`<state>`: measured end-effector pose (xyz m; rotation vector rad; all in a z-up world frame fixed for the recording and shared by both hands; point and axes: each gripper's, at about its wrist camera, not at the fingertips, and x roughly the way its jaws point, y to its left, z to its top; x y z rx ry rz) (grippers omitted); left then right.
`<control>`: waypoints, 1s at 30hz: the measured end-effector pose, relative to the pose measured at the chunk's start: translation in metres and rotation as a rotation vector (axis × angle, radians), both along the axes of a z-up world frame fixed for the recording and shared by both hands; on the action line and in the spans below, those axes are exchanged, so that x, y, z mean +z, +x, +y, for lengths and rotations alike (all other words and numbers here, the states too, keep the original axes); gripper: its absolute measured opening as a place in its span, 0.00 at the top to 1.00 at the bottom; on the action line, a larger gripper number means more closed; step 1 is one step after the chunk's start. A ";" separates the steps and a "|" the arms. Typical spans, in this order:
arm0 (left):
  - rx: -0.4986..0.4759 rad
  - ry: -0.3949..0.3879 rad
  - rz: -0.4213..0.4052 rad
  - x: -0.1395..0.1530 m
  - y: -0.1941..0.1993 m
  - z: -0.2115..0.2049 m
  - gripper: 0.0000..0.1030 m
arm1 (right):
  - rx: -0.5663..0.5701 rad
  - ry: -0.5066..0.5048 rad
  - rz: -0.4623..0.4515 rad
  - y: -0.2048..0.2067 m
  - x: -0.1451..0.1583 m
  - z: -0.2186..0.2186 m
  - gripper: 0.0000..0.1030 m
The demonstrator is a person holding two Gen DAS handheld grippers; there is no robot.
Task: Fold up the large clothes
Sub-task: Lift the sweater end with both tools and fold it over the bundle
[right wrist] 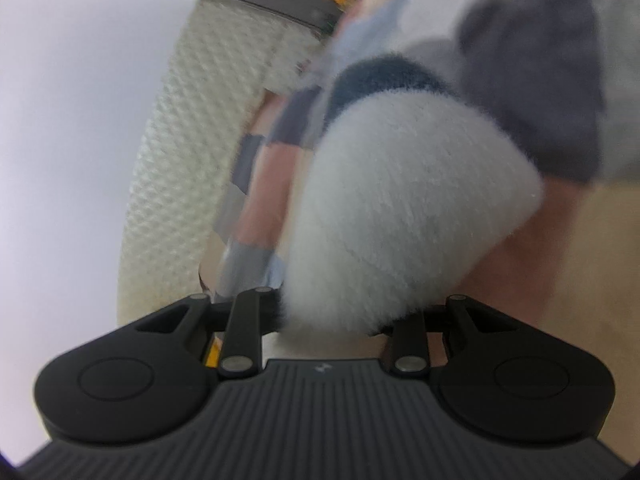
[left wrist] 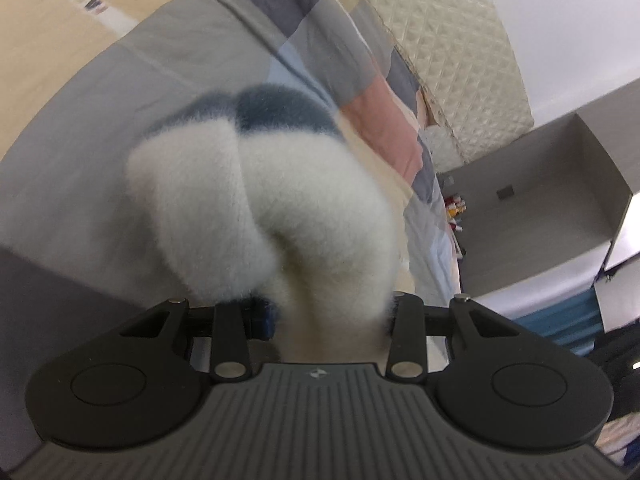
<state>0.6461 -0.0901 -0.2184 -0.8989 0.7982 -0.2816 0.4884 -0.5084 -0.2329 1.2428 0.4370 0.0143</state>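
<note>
A fluffy white garment with a dark blue band [left wrist: 280, 200] bulges out in front of my left gripper [left wrist: 328, 316], whose jaws are shut on a thick bunch of it; the fabric hides both fingertips. In the right wrist view the same fuzzy white and blue garment [right wrist: 400, 208] fills the middle, and my right gripper [right wrist: 336, 320] is shut on another bunch of it, fingertips buried in the pile. Both views are blurred. The garment hangs over a bed with a patchwork cover [left wrist: 224, 40] of grey, pink and pale blue.
A cream quilted headboard [left wrist: 460, 40] stands behind the bed, also in the right wrist view as the headboard [right wrist: 188, 168]. A grey shelf unit [left wrist: 540, 208] with small bottles sits to the right. Beige floor [left wrist: 44, 40] shows at the upper left.
</note>
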 end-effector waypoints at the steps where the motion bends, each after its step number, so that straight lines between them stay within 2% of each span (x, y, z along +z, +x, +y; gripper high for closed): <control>1: -0.005 -0.013 -0.001 -0.006 -0.006 0.004 0.58 | 0.005 0.001 0.001 -0.004 -0.005 0.001 0.68; 2: -0.012 -0.020 -0.001 -0.012 -0.010 0.008 0.58 | 0.009 0.000 0.000 -0.008 -0.009 0.002 0.68; 6: -0.065 0.042 -0.030 -0.021 -0.025 0.014 0.57 | 0.025 0.000 0.026 -0.017 -0.021 0.004 0.67; 12: -0.093 0.049 -0.046 -0.029 -0.038 0.020 0.55 | 0.031 0.015 0.043 -0.027 -0.045 0.002 0.66; 21: -0.096 0.057 -0.062 -0.033 -0.045 0.020 0.53 | 0.037 -0.016 0.037 -0.027 -0.046 0.002 0.66; 27: -0.136 0.122 -0.011 -0.016 -0.040 0.018 0.38 | 0.032 0.013 0.090 -0.031 -0.043 -0.002 0.59; 30: -0.144 0.203 -0.017 -0.003 -0.049 0.016 0.35 | 0.017 -0.027 0.116 -0.040 -0.035 0.005 0.53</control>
